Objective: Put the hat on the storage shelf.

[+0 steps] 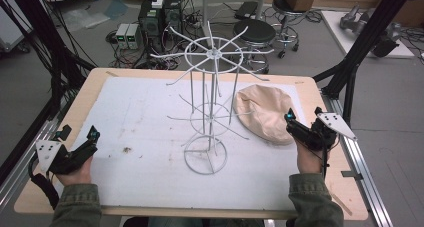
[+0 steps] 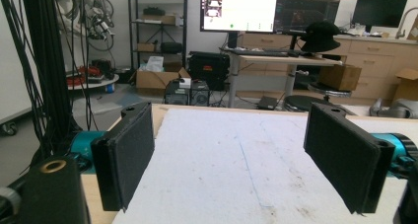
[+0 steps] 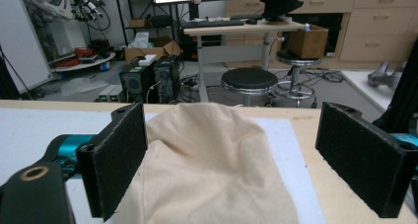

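Nearest, at the desk's (image 1: 30,199) near left corner, the left claw (image 1: 93,137) rests low in the person's hand with its jaws spread wide and nothing between them; in the left gripper view the left claw's (image 2: 236,160) pads frame only bare white mat (image 2: 231,155), so it seems parked out of the way, ready to help later. In the middle of the mat stands a white wire rack (image 1: 207,107), a spoked wheel on a thin post above a ring base, probably set there so the hat can be hung on one of its arms. To its right, lying on the mat beside the rack but apart from it, is the beige hat (image 1: 262,112). The right claw (image 1: 291,121) sits just at the hat's near right edge, jaws wide apart and holding nothing; the right gripper view shows the right claw (image 3: 231,160) lined up on the hat (image 3: 207,169), as if to pinch its cloth. Whether a pad already touches the cloth cannot be told. The hat's near edge is cut off in the right gripper view, its opening is hidden underneath, and the rack's thin arm tips are hard to make out against the floor clutter.
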Tool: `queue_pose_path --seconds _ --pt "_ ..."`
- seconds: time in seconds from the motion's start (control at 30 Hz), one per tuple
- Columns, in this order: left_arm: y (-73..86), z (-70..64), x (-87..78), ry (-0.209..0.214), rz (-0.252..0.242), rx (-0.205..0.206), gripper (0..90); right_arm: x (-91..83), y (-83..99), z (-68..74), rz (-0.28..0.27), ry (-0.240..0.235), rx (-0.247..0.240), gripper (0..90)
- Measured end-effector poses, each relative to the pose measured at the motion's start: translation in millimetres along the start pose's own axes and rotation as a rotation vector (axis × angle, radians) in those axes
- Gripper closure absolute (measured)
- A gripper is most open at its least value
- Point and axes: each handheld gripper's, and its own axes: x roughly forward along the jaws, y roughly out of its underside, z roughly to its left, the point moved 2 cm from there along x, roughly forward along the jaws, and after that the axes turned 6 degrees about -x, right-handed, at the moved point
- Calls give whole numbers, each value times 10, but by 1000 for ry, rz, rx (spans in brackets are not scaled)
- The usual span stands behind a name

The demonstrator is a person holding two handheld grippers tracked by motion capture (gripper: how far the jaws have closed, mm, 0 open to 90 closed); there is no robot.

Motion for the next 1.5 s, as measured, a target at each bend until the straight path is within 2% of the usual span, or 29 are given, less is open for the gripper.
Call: queue_pose_path --seconds 0.13,0.23,0.33,0.43,0.6,0.87,1.0,1.07,1.27,1.33,1.4,1.5 --pt "-3 -6 -2 3 -2 -2 197 73 -31 -30 12 1 -5 117" --pt "0 -18 1 7 1 -2 198 243 -27 -102 58 13 9 116" --pt "1 -24 4 10 0 -2 197 327 -25 -134 78 13 8 116" --pt "1 -18 8 10 1 -3 197 481 0 -214 112 22 35 117" --pt "0 -16 6 12 1 -4 197 627 12 -302 158 31 56 117" --pt "0 -30 2 12 -2 -4 197 731 54 -371 188 38 48 117" --pt "2 -29 9 14 2 -3 197 800 54 -355 204 32 22 117" --pt "4 -33 12 16 3 -2 197 825 55 -351 211 28 25 117" --pt "6 -38 18 21 5 -3 198 982 4 -339 274 6 5 118" --pt "6 -41 18 23 5 0 198 1057 -2 -338 317 7 -31 121" --pt "5 -44 18 23 4 1 198 1116 5 -346 355 -4 -38 121" --pt "8 -46 22 25 6 0 198 1218 33 -368 408 -26 -21 121"
